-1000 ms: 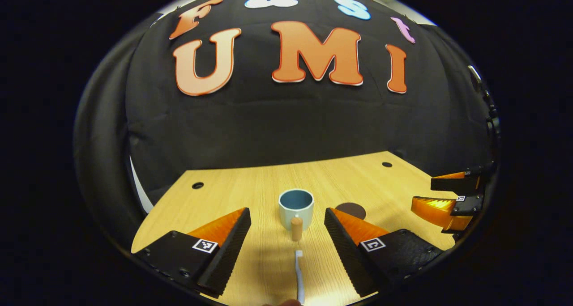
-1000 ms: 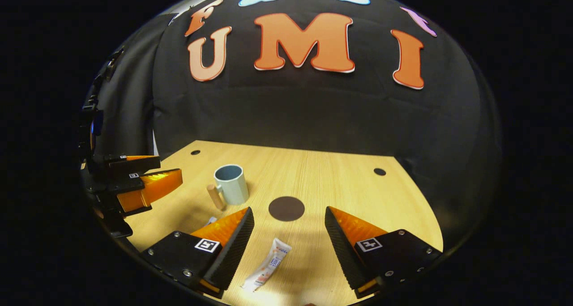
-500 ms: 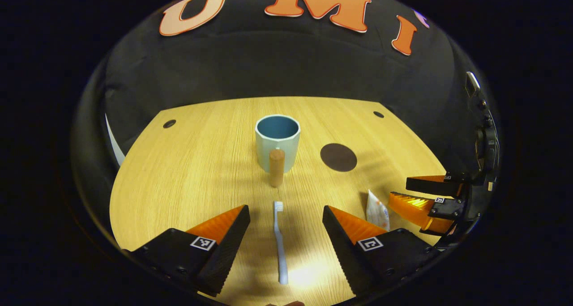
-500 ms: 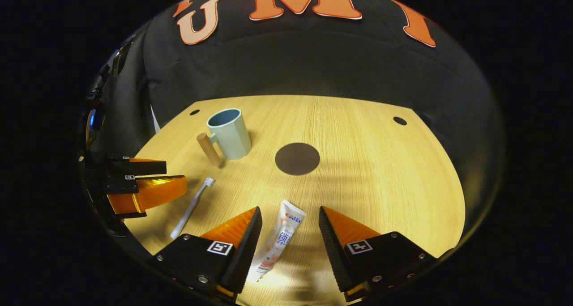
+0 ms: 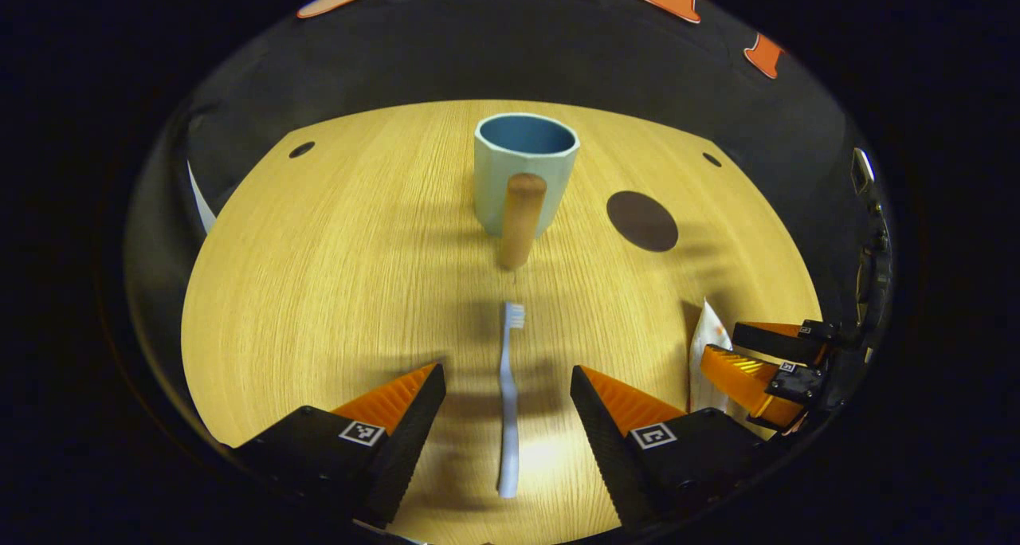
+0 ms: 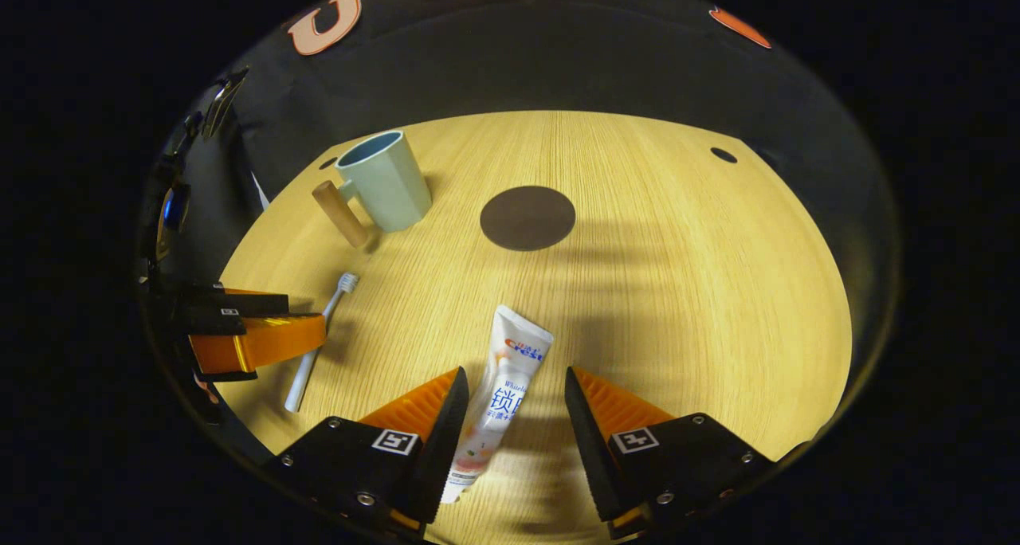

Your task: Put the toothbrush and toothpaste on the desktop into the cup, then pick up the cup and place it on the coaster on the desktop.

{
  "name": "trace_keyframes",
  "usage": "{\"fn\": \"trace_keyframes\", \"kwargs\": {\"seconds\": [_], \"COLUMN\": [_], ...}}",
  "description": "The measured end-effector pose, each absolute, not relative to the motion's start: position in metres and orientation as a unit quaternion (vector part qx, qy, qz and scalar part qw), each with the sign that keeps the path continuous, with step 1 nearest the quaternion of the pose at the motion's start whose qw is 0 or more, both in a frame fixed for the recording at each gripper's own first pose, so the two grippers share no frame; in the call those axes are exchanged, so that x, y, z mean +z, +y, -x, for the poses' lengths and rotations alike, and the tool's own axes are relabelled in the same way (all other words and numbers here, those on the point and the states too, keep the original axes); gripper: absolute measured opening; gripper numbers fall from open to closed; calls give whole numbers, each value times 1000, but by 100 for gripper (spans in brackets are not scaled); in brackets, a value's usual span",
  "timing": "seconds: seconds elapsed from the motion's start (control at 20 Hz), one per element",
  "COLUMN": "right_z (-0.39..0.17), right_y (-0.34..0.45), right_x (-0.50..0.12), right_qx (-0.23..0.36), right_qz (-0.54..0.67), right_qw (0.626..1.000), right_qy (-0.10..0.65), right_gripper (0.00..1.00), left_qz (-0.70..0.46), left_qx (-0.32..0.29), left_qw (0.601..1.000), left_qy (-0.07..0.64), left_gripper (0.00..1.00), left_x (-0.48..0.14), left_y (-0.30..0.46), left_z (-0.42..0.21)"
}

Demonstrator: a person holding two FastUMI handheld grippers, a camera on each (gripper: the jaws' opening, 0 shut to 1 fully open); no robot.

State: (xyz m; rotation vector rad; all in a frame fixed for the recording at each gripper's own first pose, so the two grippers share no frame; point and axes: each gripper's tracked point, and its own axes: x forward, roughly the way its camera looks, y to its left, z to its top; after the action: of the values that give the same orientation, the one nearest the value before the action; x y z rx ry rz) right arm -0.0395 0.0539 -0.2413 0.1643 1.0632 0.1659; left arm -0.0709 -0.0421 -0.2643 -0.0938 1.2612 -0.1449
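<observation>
A black cloth wall backs a pale wooden worktop [image 5: 335, 242] with small dark holes near its far corners. On it, toward the far side, stands a light blue-green cup [image 5: 524, 170] upright, its wooden handle [image 5: 519, 220] pointing toward the near edge in the left gripper view. Just beside the cup lies a flat, round, dark coaster [image 6: 527, 217], apart from the cup and bare.

The left hand-held gripper [image 5: 504, 397] hangs low over the worktop with its fingers spread; the toothbrush [image 5: 508, 397] lies flat between them, bristle end toward the cup, untouched by either finger. The right hand-held gripper [image 6: 510, 405] is likewise spread, with the toothpaste [image 6: 500, 401] tube lying on the worktop between its fingers, near the left one; whether that finger touches the tube I cannot tell.
</observation>
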Motion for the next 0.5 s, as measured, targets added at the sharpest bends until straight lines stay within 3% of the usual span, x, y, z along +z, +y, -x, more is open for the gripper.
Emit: {"fn": "trace_keyframes", "kwargs": {"seconds": [0.25,0.3,0.45,0.5], "right_z": [38,37,42,41], "right_y": [63,64,63,62], "right_x": [-248,-248,-242,-241], "right_qx": [78,80,84,84], "right_qz": [-87,-94,-121,-125], "right_qw": [851,849,844,846], "right_qy": [511,514,515,511], "right_gripper": [60,51,33,22], "left_qz": [38,35,35,34], "left_qx": [-54,-58,-42,-46], "left_qw": [790,794,799,800], "left_qy": [609,604,599,597], "left_gripper": [69,66,17,16], "left_x": [-285,-285,-286,-286], "left_y": [-44,-42,-32,-33], "left_z": [78,74,67,66]}}
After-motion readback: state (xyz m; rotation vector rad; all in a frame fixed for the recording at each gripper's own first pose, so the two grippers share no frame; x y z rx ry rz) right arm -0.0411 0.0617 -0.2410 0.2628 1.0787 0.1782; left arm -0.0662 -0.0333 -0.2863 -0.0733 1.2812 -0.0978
